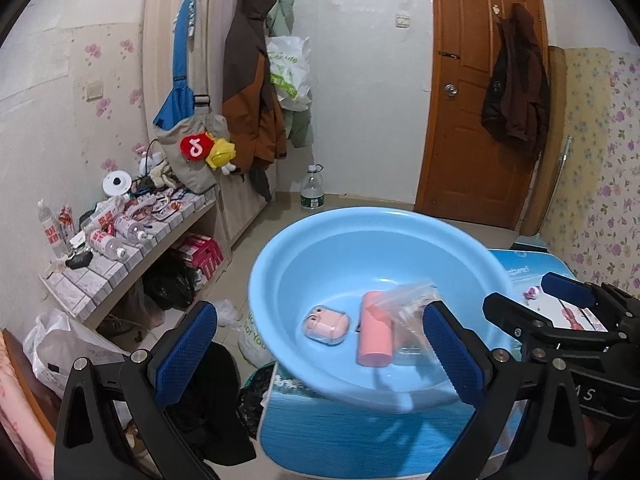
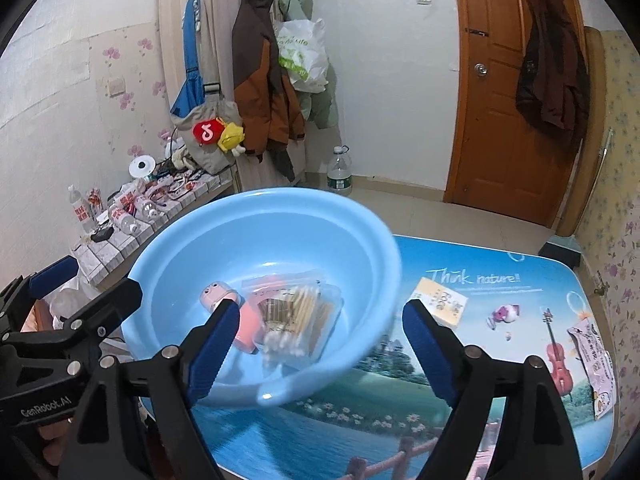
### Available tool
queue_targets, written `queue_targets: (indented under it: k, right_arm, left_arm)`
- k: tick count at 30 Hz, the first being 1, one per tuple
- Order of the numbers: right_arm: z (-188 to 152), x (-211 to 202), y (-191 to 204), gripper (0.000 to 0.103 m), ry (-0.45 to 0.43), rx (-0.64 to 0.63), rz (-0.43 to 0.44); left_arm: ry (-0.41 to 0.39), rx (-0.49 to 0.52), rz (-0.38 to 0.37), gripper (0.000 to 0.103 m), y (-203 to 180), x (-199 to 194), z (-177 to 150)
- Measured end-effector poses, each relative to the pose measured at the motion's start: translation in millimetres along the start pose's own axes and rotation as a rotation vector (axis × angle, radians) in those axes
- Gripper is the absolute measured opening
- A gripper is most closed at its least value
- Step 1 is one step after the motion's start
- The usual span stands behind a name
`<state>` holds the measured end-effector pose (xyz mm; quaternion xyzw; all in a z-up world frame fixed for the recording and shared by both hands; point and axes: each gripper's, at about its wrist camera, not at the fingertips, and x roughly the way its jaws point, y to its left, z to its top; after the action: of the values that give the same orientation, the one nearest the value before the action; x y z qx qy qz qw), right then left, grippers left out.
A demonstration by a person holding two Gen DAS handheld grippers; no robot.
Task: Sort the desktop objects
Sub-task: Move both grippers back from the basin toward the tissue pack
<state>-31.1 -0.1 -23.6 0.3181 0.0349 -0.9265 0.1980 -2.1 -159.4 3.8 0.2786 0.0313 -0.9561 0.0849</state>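
Blue plastic basin (image 2: 280, 236) sits on the table's (image 2: 500, 368) left part, holding a pink earbud case (image 1: 327, 325), a pink cylinder (image 1: 375, 330) and a clear bag of cotton swabs (image 2: 294, 320). Right gripper (image 2: 320, 344) and left gripper (image 1: 320, 354) both gape wide, empty. A small yellow box (image 2: 442, 307) lies right of the basin.

The basin's (image 2: 272, 240) near rim is smeared with blur. The clear bag (image 1: 412, 312) hides part of the pink tube (image 1: 374, 332). The counter's (image 2: 480, 360) near edge is cut off.

A lived-in home room: coats (image 1: 250, 76) on wall hooks, wooden door (image 1: 484, 92), floral wallpaper (image 1: 612, 184).
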Motion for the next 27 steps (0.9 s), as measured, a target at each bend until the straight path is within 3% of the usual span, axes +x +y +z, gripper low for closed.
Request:
queue_targets:
  k: [16,27]
  right_arm:
    - [-29,-74,-108,0.087,-0.063,0.125,-0.12]
    - [-44,-115,-150,0.09,-0.096,0.179,-0.185]
  left_arm:
    - [-0.041,0.079,-0.084,0.103,-79,-32,4]
    - [-0.054,0.115,-0.14,0.103,-124,-45,3]
